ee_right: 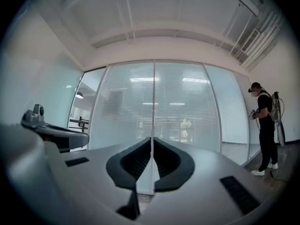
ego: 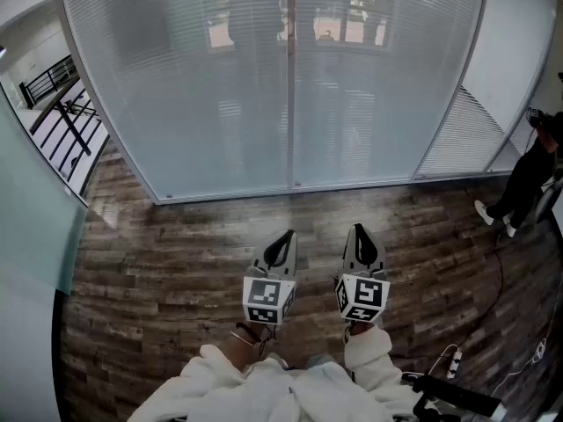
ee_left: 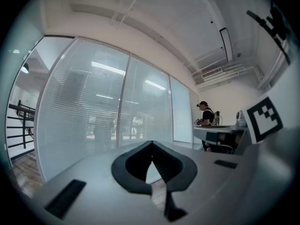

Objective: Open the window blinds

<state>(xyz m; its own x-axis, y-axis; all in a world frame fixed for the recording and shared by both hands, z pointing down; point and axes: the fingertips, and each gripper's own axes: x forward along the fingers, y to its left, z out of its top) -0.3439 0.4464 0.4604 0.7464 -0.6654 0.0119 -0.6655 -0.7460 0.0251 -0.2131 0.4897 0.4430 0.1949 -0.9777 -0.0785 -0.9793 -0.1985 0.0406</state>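
White slatted blinds (ego: 202, 95) hang shut behind a tall glass wall with a thin central mullion (ego: 290, 77). They fill the far side in the left gripper view (ee_left: 89, 111) and the right gripper view (ee_right: 183, 107). Both grippers are held level over the wooden floor, a short way from the glass and pointing at it. My left gripper (ego: 286, 236) is shut with nothing between its jaws, its tips meeting (ee_left: 151, 143). My right gripper (ego: 359, 229) is beside it, also shut and empty (ee_right: 152, 139). No cord or wand for the blinds shows.
A person in dark clothes (ego: 525, 176) stands at the right by an angled glass panel (ego: 466, 134), also seen in the gripper views (ee_right: 265, 125). A black railing (ego: 60, 117) lies beyond the glass at left. Cables (ego: 501, 275) and a power strip (ego: 449, 361) lie on the floor at right.
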